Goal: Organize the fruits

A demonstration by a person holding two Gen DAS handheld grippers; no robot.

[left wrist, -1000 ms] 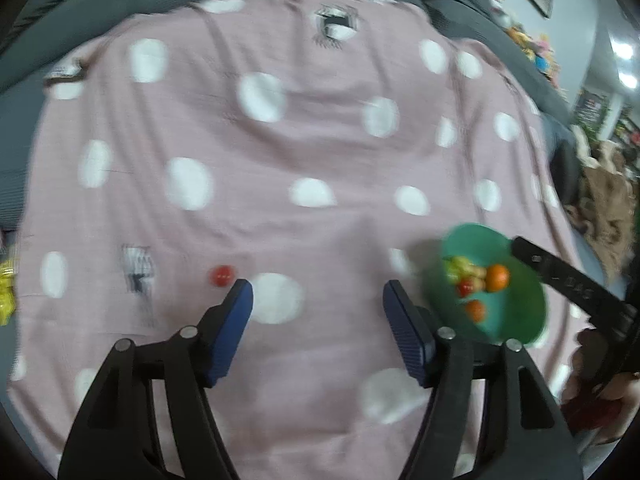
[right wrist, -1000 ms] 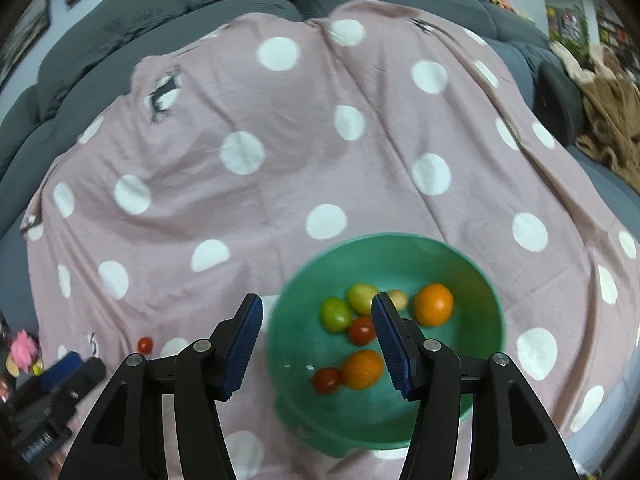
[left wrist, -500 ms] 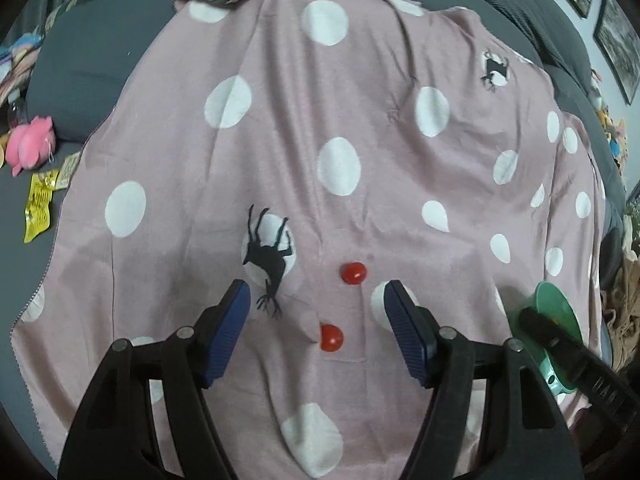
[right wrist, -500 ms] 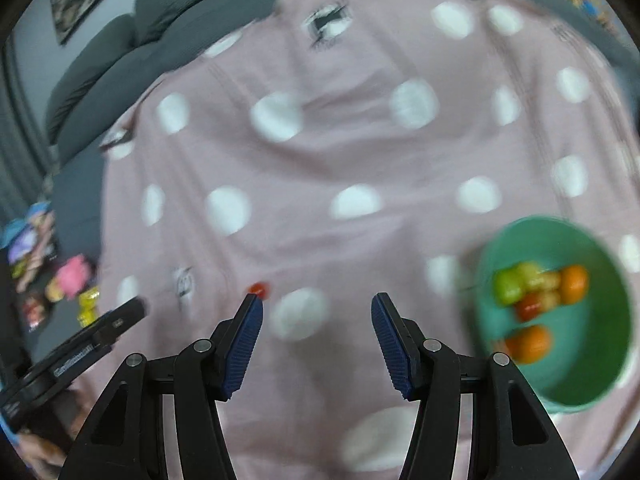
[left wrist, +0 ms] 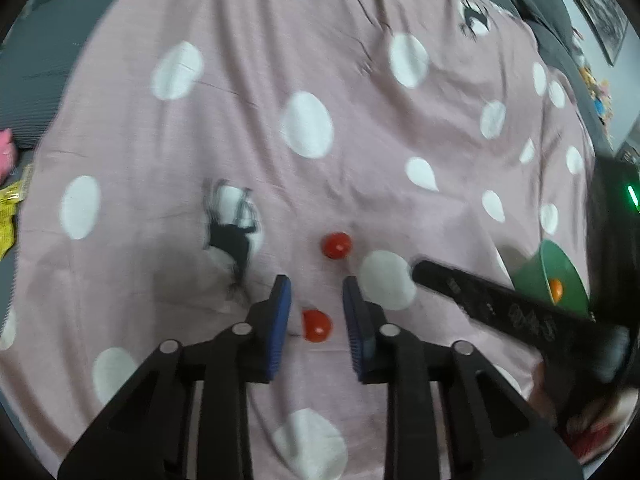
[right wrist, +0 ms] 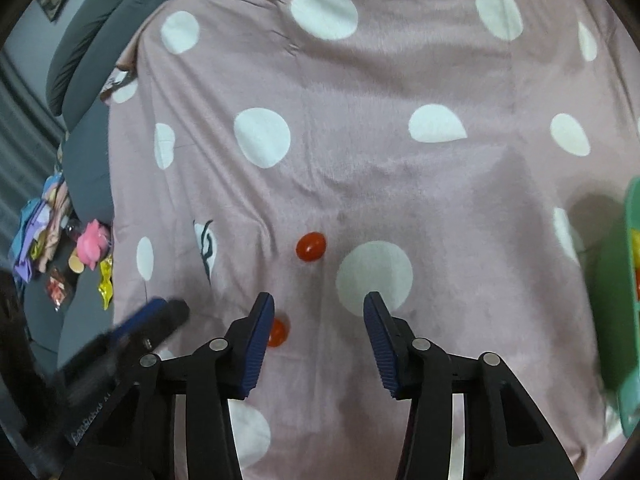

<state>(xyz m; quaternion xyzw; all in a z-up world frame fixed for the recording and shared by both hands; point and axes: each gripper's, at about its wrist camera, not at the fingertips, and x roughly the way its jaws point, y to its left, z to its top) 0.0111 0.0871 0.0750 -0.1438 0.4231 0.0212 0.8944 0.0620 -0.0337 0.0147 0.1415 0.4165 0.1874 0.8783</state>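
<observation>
Two red cherry tomatoes lie on the pink polka-dot cloth. The near tomato (left wrist: 317, 325) sits between the blue pads of my left gripper (left wrist: 316, 296), whose jaws are narrowed around it but apart from it. The far tomato (left wrist: 336, 245) lies just beyond. In the right wrist view the far tomato (right wrist: 311, 247) is ahead of my open, empty right gripper (right wrist: 319, 308), and the near tomato (right wrist: 278, 332) peeks out beside its left pad. The green bowl (left wrist: 560, 276) holds fruit at the right; its rim (right wrist: 632, 240) shows at the right edge.
The cloth (right wrist: 360, 100) covers a grey sofa (right wrist: 88, 52). Toys and wrappers (right wrist: 60, 248) lie on the sofa at the left. The right gripper's arm (left wrist: 500, 308) crosses the left wrist view in front of the bowl.
My left gripper has moved down over the near tomato and its jaws have narrowed. My right gripper has swung left from the bowl toward the tomatoes.
</observation>
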